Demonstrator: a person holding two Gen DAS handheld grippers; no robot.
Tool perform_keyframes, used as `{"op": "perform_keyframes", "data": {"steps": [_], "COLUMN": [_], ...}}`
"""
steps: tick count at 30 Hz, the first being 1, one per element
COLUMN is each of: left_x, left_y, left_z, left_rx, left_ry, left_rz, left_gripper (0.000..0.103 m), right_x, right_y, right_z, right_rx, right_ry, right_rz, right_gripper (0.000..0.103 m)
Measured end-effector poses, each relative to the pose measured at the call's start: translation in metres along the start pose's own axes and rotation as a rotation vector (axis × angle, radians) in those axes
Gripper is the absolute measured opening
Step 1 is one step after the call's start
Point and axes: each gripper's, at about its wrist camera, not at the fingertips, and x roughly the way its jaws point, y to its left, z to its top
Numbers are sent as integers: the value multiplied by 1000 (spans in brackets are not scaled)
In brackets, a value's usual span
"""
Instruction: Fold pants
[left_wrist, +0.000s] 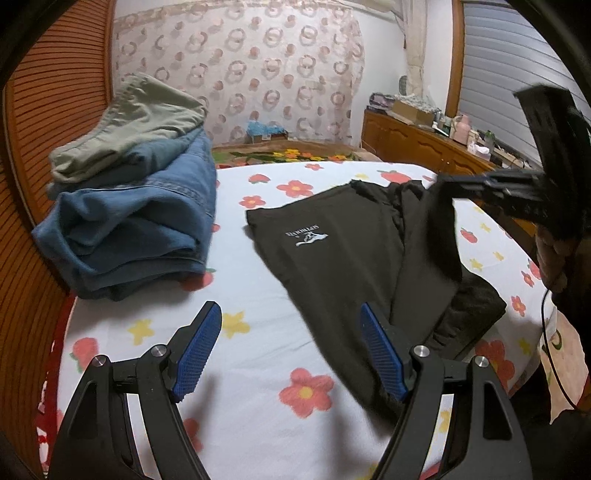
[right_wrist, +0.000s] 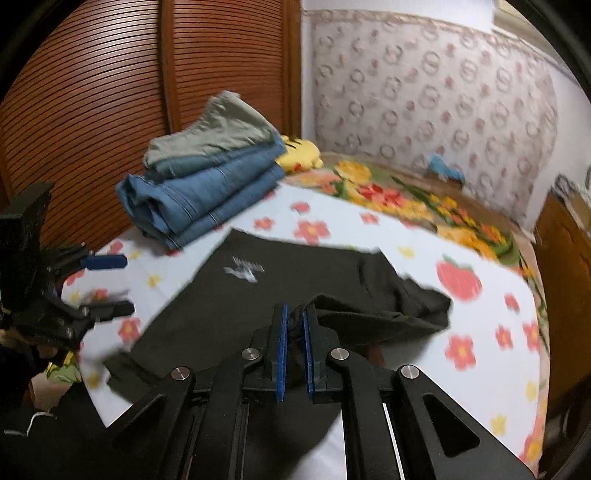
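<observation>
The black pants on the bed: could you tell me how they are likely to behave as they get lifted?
The black pants look floppy: the part pinched in the right gripper bunches and drapes. Probably light, since a small pinch raises a fold. The rest will likely drag across the floral sheet.

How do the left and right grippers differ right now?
The left gripper has its jaws wide apart with nothing between them; the right gripper is shut on the black pants. The left hangs above the bedsheet; the right lifts a fold of fabric. Both have blue pads.
</observation>
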Motion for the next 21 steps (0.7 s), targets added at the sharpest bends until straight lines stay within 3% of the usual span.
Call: {"op": "perform_keyframes", "data": {"steps": [9, 21], "left_x": [-7, -7], "left_y": [14, 19], "left_z": [-3, -6], "left_rx": [-12, -20], "left_ry": [-11, 0], "left_rz": [36, 53], "left_gripper": [78, 78], "right_x": [44, 109], "right_y": [6, 15], "right_z": [40, 75], "right_rx": [-20, -52], "right_ry": [-29, 17], "right_rz": [49, 127], "right_gripper": [8, 8]}}
